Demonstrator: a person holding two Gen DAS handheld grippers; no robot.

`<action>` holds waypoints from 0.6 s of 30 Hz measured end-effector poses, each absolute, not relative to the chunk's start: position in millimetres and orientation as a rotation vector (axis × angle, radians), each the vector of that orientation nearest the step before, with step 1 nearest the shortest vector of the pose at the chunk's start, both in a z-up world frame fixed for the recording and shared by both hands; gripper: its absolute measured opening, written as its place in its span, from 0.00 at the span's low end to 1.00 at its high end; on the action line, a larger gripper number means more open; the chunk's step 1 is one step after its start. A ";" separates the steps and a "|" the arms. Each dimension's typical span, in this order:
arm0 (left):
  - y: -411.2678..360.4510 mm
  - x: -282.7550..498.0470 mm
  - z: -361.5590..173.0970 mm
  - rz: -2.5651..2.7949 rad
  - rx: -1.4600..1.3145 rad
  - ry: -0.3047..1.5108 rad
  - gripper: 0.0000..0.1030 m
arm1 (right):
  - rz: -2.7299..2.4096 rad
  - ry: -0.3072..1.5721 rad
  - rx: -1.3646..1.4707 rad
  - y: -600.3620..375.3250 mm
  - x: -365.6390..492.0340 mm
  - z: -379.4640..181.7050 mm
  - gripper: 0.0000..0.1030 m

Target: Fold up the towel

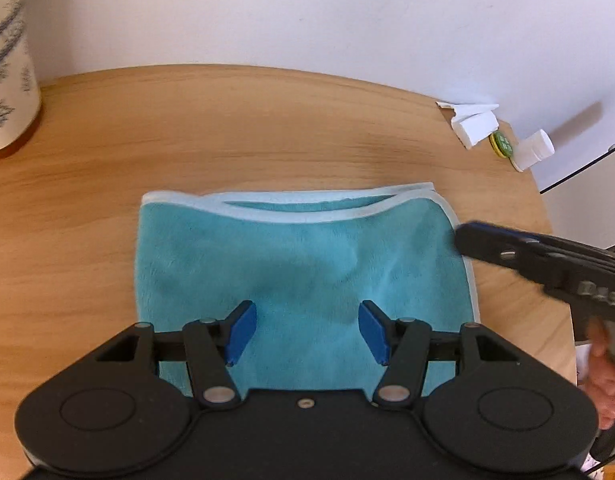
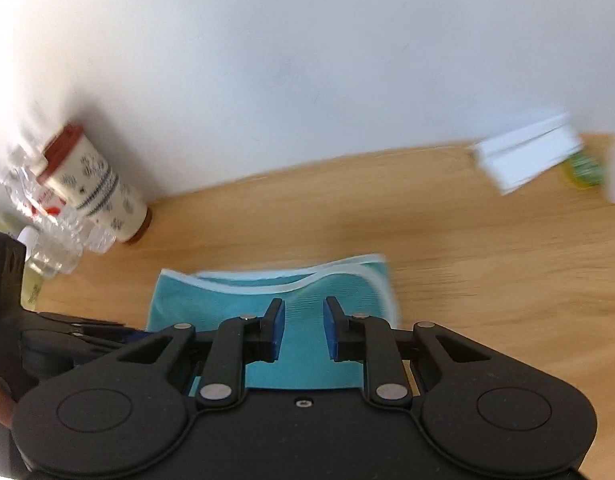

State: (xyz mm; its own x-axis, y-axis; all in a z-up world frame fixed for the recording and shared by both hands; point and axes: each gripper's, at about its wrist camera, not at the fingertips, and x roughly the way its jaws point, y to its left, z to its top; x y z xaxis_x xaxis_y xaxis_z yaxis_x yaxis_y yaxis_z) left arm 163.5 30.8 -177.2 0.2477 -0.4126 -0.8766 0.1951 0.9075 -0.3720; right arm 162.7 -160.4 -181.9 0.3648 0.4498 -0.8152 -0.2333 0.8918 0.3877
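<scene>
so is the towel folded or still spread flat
Folded at least once: the towel shows two pale hemmed edges stacked at its far side, the top layer bowing up over the lower one.

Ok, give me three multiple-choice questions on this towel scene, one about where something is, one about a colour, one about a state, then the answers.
1. Where does the patterned cup stand?
A. on the towel
B. at the table's far left, by the wall
C. in the right tool

2. What colour is the towel?
A. teal with a pale border
B. red
C. plain white

3. How is the left tool?
A. shut on the towel
B. shut on the cup
C. open above the towel

Answers:
1 B, the cup sits on the wooden table near the wall, apart from the towel.
2 A, the cloth is teal with a light edge.
3 C, its blue pads stand wide apart with towel showing between.
</scene>
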 end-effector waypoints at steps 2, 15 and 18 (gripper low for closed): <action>27.7 168.8 -178.6 -0.412 -0.154 1.227 0.57 | 0.390 1.148 0.134 -155.0 169.1 -195.1 0.17; 23.2 177.7 -172.7 -0.337 -0.082 1.138 0.46 | 0.433 1.102 0.175 -157.1 182.0 -177.1 0.11; 18.2 184.7 -178.1 -0.346 -0.062 1.142 0.46 | 0.489 1.169 0.176 -147.7 188.1 -187.7 0.11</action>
State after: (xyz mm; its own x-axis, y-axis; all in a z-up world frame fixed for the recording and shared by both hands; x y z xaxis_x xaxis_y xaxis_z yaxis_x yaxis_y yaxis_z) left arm 184.7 18.2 -178.1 0.3693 -0.3005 -0.8794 0.2376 0.9453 -0.2233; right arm 188.1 -147.7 -187.7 0.3010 0.4560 -0.8375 -0.2765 0.8823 0.3810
